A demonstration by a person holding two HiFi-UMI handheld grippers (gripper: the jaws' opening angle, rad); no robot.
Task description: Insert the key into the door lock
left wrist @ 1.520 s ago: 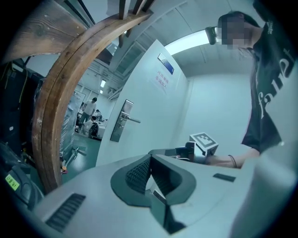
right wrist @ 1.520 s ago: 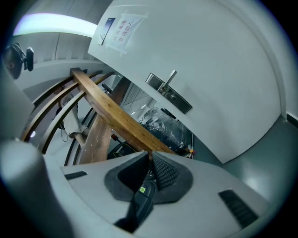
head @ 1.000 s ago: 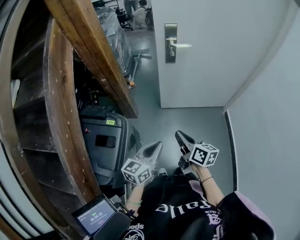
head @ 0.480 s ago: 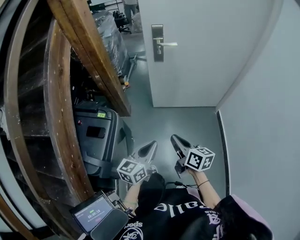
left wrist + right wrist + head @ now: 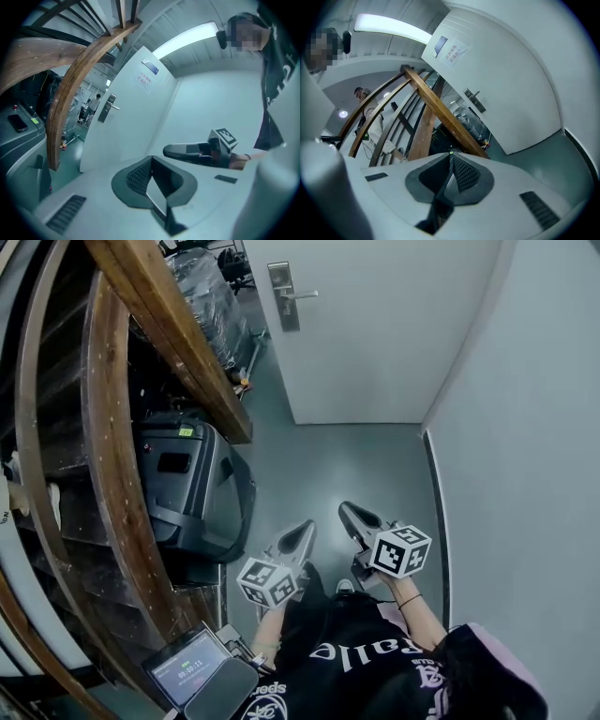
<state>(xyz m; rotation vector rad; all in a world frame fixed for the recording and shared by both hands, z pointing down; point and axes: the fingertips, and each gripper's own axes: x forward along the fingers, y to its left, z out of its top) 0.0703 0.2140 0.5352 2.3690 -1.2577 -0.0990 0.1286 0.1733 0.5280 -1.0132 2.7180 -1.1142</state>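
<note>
Both tools are held low and close to the body, at the bottom centre of the head view, well apart from the door (image 5: 375,334). I read this as a carry or approach pose, not a working one.

- **Left tool** (image 5: 307,529): in its own view the jaws (image 5: 151,159) are pressed together with nothing between them. It's probably just parked, since the task needs one hand.
- **Right tool** (image 5: 345,511): jaws together too (image 5: 450,155). There's a tiny green fleck right at the tip, too small to say whether it's a thing held or the background.
- **Key**: not made out in any view, so I can't say where it is.
- **Lock plate** (image 5: 283,296): sits with the lever handle on the door at the top centre of the head view. It's also seen at mid-left in the left gripper view (image 5: 107,108) and right of centre in the right gripper view (image 5: 474,101). The keyhole is too small to see.
- **Other things**: a wooden stair rail (image 5: 169,343) runs down the left side. A grey case (image 5: 187,484) sits under it on the grey floor (image 5: 337,465).

Both tools point roughly doorward. My guess is the task has barely started, and the lock still has to be brought within reach.
</note>
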